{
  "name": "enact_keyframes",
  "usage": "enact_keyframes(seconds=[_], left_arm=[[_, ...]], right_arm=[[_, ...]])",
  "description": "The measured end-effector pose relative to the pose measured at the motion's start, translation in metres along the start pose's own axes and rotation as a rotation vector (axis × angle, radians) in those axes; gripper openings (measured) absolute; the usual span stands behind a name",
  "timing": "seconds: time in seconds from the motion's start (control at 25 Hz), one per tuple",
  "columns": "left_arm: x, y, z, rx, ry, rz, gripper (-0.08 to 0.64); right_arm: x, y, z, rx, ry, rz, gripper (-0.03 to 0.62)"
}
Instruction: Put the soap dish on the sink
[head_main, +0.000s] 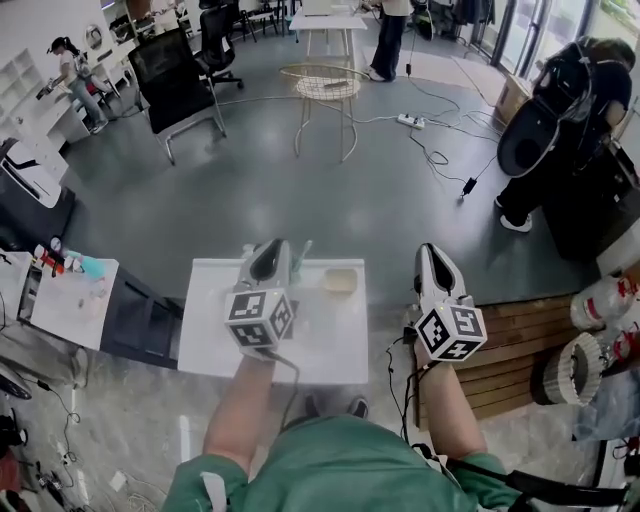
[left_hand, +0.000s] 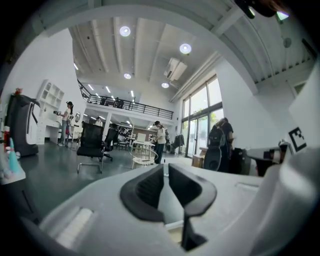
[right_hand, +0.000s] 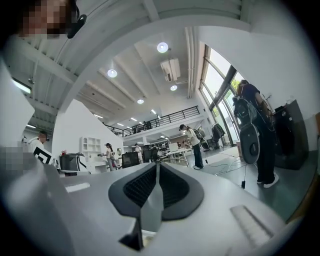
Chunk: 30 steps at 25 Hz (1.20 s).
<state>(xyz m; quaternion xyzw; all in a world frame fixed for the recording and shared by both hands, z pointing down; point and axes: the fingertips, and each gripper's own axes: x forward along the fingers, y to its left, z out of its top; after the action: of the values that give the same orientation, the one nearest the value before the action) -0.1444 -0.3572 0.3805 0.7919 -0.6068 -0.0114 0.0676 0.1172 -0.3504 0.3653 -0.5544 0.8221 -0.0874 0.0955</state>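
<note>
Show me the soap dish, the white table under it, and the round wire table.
Tan soap dish (head_main: 340, 281): head view, its centre.
White square table (head_main: 330, 342): head view, bare top near front edge.
Round cream wire table (head_main: 320, 83): head view, its top ring.

The left gripper (head_main: 270, 247) hides part of the white table (head_main: 330, 340). The thin green thing (head_main: 303, 250) beside it is too small to tell. The right edge cuts the bottles (head_main: 601, 300).

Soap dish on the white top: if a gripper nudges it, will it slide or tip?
The soap dish looks small and shallow, so probably light. Sitting low on the smooth white top, it would likely slide rather than tip. Fragility unclear.
</note>
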Motion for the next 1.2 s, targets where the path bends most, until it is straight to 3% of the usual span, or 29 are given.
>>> enact_keyframes(seconds=[0.36, 0.64, 1.2], left_arm=[[-0.035, -0.015, 0.066, 0.077, -0.135, -0.012, 0.026], [-0.053, -0.028, 0.095, 0.096, -0.202, -0.034, 0.025], [-0.053, -0.025, 0.093, 0.116, -0.204, -0.017, 0.021]], right_arm=[[-0.012, 0.028, 0.044, -0.049, -0.088, 0.048, 0.02], [-0.021, 0.041, 0.065, -0.08, -0.134, 0.073, 0.02], [-0.021, 0.042, 0.067, -0.089, -0.143, 0.081, 0.02]])
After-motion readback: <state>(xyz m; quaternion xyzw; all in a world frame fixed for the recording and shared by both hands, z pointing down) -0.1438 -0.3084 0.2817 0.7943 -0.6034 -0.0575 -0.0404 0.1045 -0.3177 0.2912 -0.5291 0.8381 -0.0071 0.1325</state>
